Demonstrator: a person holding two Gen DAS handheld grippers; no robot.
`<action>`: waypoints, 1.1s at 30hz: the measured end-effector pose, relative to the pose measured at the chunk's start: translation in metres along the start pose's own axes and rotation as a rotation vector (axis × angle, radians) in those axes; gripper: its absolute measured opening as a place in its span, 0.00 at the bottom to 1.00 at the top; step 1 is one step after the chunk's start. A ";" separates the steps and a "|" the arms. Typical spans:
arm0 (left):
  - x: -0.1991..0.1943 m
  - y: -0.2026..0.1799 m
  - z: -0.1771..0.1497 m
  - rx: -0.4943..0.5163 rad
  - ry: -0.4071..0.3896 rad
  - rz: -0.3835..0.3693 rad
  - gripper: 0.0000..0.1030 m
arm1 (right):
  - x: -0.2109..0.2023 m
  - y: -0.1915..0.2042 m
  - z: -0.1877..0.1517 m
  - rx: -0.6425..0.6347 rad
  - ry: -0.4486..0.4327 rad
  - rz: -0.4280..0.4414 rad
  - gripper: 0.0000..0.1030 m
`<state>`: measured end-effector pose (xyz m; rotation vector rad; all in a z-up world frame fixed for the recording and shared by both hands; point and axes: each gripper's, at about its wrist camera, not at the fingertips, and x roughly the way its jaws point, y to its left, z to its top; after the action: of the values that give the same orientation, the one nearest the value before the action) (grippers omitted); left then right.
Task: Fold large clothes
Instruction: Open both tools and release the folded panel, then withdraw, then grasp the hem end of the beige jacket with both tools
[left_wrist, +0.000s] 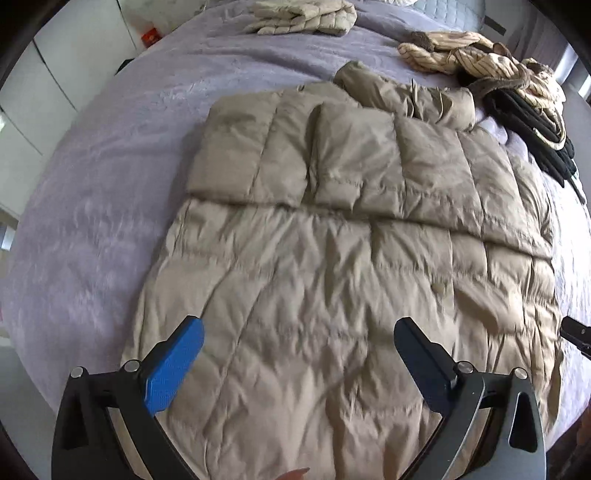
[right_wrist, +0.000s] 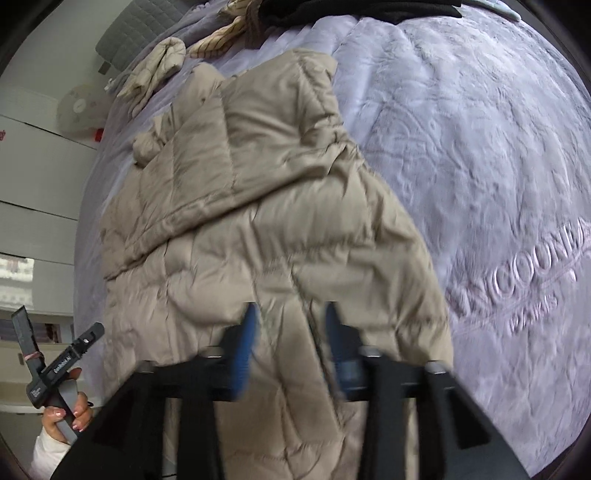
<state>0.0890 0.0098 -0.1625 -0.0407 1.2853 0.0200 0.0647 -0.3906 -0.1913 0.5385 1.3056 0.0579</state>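
Observation:
A large beige quilted puffer coat (left_wrist: 332, 258) lies flat on a lavender bedspread (left_wrist: 92, 221), its sleeves folded across the upper body. My left gripper (left_wrist: 299, 350) hovers open and empty above the coat's lower part, blue pads wide apart. In the right wrist view the same coat (right_wrist: 240, 221) stretches away from me. My right gripper (right_wrist: 290, 339) is over the coat's near hem, its jaws partly open with coat fabric between them; the view is blurred, and whether they pinch it is unclear.
A folded cream striped garment (left_wrist: 306, 16) lies at the far edge of the bed. A heap of striped and black clothes (left_wrist: 509, 92) lies at the far right. White cabinets (left_wrist: 44, 92) stand left of the bed. The left gripper's handle and hand (right_wrist: 62, 387) show at lower left.

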 end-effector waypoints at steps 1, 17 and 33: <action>-0.002 0.002 -0.006 -0.004 0.010 0.003 1.00 | -0.002 0.002 -0.004 0.000 0.004 0.005 0.49; -0.030 0.048 -0.070 0.017 0.052 -0.032 1.00 | -0.031 0.038 -0.090 0.068 -0.048 0.069 0.99; -0.049 0.121 -0.142 -0.040 0.107 -0.162 1.00 | -0.038 0.029 -0.171 0.274 0.008 0.145 1.00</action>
<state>-0.0658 0.1256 -0.1577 -0.1819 1.3855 -0.0971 -0.0965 -0.3194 -0.1722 0.8678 1.2884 0.0008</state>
